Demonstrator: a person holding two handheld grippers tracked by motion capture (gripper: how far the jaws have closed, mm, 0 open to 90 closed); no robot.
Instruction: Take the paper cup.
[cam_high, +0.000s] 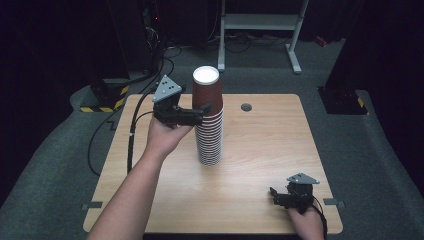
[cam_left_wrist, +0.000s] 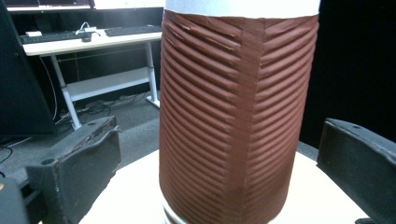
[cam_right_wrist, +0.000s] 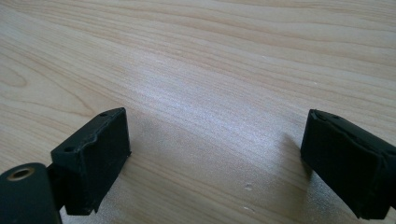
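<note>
A tall stack of brown ribbed paper cups (cam_high: 210, 135) stands upside down near the middle of the wooden table (cam_high: 270, 145), white bases up. My left gripper (cam_high: 201, 111) is level with the top cup (cam_high: 207, 92), on its left side. In the left gripper view the top cup (cam_left_wrist: 233, 116) sits between the two black jaws of my left gripper (cam_left_wrist: 224, 158), with a gap on each side, so it is open. My right gripper (cam_high: 276, 194) rests low at the table's front right. It is open in the right gripper view (cam_right_wrist: 215, 154), with bare wood between its jaws.
A round grey cable hole (cam_high: 246, 107) lies behind the stack to the right. Beyond the table stand a white desk frame (cam_high: 260, 22) and a black stand with yellow-black stripes (cam_high: 102, 100). A desk with keyboards (cam_left_wrist: 88, 37) stands far off.
</note>
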